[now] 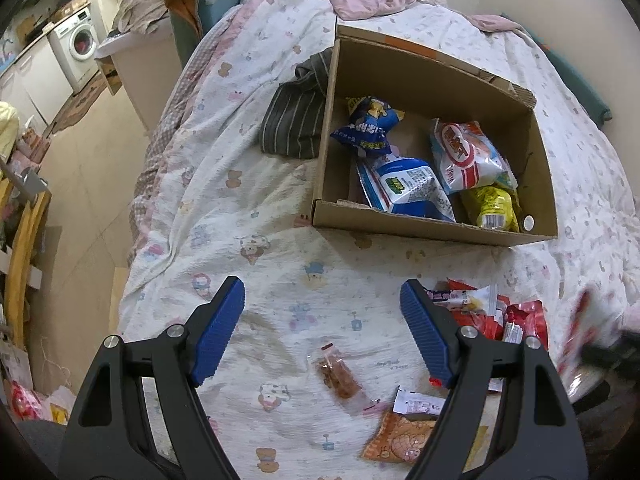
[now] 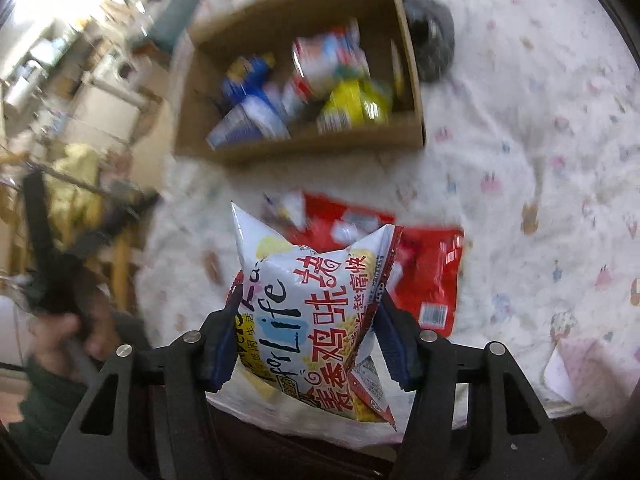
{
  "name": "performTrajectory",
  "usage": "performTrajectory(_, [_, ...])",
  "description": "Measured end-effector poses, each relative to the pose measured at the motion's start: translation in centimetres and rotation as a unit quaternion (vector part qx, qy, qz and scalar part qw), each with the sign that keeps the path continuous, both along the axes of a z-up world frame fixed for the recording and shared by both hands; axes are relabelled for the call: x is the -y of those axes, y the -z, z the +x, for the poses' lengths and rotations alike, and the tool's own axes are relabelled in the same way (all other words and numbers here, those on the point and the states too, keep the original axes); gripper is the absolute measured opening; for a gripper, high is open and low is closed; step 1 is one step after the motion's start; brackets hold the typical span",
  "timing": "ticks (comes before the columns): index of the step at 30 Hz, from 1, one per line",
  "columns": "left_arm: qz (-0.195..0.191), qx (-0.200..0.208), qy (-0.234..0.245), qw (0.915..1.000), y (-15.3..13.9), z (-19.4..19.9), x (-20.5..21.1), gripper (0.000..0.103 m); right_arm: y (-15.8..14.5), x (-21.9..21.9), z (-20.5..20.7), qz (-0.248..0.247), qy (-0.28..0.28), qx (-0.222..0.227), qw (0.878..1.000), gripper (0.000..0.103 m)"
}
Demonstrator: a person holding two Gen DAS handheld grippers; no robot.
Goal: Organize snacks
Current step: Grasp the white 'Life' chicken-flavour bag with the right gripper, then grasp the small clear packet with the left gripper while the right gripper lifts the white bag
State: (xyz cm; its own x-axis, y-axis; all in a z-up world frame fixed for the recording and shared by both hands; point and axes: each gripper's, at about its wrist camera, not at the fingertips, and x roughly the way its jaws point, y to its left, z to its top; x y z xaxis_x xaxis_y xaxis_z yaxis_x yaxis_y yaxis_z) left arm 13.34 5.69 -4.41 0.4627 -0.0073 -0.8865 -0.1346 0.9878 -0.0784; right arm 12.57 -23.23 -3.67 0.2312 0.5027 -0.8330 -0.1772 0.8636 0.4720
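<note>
**A:** Over the bed (image 1: 280, 208), in the left wrist view, the left gripper (image 1: 322, 324) is seen spread wide with nothing between its blue pads. What lies below it?

**B:** Small loose snacks: a clear sachet (image 1: 338, 372), an orange packet (image 1: 400, 438) and red packets (image 1: 516, 322) just beside the right finger. The cardboard box (image 1: 432, 228) beyond is already loaded with several bags.

**A:** And in the right wrist view?

**B:** A white puffed snack bag (image 2: 308, 320) is pinched at its sides by the right gripper (image 2: 306, 340), held above more red packets (image 2: 428, 276), with the box (image 2: 300, 146) ahead.

**A:** What could go wrong?

**B:** The air-filled bag could probably be squeezed out of the pads or burst; heavy blur suggests a fast swing, so the box might be missed.
</note>
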Motion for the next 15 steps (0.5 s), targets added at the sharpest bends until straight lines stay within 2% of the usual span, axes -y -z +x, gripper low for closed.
performTrajectory(4, [0.004,-0.022,-0.017,0.9996,1.0,-0.1,-0.3,0.078,-2.2,1.5,1.5,-0.003,0.035,0.051,0.998,0.062])
performTrajectory(10, [-0.045,-0.099,-0.053,0.9926,5.1,-0.8,-1.7,0.077,-0.2,2.7,3.1,0.011,0.067,0.035,0.997,0.062])
performTrajectory(11, [-0.046,-0.111,-0.058,0.9911,5.8,-0.9,-1.7,0.072,0.2,2.7,3.1,0.012,0.069,0.031,0.997,0.062])
performTrajectory(12, [-0.049,-0.122,-0.057,0.9896,6.5,-1.0,-1.4,0.061,0.4,2.6,2.9,0.009,0.069,0.028,0.997,0.062])
performTrajectory(15, [-0.062,-0.145,-0.045,0.9864,7.7,-1.0,-0.5,0.056,0.9,2.1,2.8,0.004,0.063,0.024,0.998,0.062])
